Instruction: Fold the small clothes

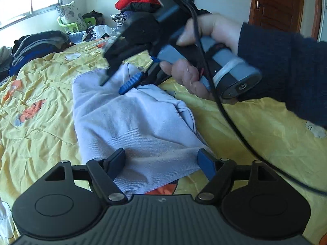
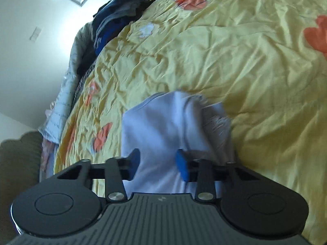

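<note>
Lying on yellow bed (image 1: 255,134), lavender garment (image 1: 134,122); left tool (image 1: 163,160) wide over near hem, right tool (image 2: 158,165) narrow, cloth between fingers, grip unclear.

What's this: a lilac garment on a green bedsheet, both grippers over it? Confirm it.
Wrong on the colour: the bedsheet is yellow, with orange prints, as the left wrist view shows. The lilac garment does lie on it, with the left gripper and right gripper over it.

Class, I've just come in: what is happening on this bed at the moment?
A person is folding a pale lilac garment on a yellow bedspread, holding a gripper in each hand. The right gripper is at the garment's far end with cloth between its fingers. The left gripper is open over the near end, gripping nothing.
</note>
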A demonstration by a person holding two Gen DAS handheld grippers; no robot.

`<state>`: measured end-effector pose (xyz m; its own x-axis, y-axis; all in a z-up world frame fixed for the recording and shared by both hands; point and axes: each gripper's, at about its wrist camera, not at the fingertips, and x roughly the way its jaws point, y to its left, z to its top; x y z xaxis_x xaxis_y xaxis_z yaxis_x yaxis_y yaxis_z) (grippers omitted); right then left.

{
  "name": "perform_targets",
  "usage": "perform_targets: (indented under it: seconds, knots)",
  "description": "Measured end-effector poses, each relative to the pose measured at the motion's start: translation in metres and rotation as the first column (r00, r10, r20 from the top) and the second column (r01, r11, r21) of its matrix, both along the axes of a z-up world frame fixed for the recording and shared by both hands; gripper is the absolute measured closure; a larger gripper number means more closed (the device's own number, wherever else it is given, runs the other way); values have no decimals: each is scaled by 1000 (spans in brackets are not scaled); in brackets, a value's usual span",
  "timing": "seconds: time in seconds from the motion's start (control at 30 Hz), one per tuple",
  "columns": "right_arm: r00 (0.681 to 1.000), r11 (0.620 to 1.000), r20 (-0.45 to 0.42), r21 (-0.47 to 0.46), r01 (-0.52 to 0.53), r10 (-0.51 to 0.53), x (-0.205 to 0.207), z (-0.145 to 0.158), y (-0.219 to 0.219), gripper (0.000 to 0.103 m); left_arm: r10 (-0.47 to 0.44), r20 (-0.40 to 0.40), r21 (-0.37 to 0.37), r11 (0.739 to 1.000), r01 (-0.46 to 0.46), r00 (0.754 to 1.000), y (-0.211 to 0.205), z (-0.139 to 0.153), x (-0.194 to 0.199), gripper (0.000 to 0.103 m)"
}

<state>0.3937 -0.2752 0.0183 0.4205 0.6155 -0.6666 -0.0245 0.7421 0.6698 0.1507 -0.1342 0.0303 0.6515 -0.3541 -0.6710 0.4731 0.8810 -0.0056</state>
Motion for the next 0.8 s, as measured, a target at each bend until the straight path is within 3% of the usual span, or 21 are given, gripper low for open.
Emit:
perform_targets:
  seconds: [0.07, 0.17, 0.23, 0.3, 0.4, 0.47, 0.53, 0.63, 0.73, 0.8]
  knots:
    - [998, 999, -50, 2, 40, -40, 2, -10, -13, 101, -2, 0, 0, 1000, 2, 1000, 0, -1, 0, 26]
    - [996, 996, -62, 55, 66, -63, -5, -15, -23, 100, -4, 9, 9, 1000, 4, 1000, -2, -2, -2, 26]
    - [996, 995, -46, 64, 73, -70, -16, -5, -23, 86, -4, 15, 12, 1000, 4, 1000, -3, -3, -3, 26]
    - [998, 995, 14, 75, 65, -67, -31, 12, -21, 58, -6, 17, 13, 1000, 5, 1000, -3, -3, -3, 25]
    - [996, 994, 84, 112, 5, -14, -51, 31, -15, 38, -5, 16, 13, 1000, 4, 1000, -5, -2, -3, 25]
    - [996, 996, 76, 77, -54, 48, -56, 30, -7, 37, -6, 20, 18, 1000, 5, 1000, -5, -3, -2, 24]
    - [994, 997, 75, -12, -79, 80, -58, 19, -1, 46, -8, 22, 20, 1000, 8, 1000, -5, -3, -3, 24]
    - [993, 997, 99, -39, -64, 68, -64, 19, -7, 55, -3, 27, -11, 1000, 4, 1000, 2, 5, -4, 24]
    - [992, 999, 119, -33, -26, 30, -74, 36, -21, 41, 49, 18, -115, 992, -47, 999, 30, 23, 2, 24]
    - [989, 1000, 145, -20, -18, 21, -81, 43, -33, 33, 128, -26, -217, 967, -131, 991, 60, 33, 19, 23]
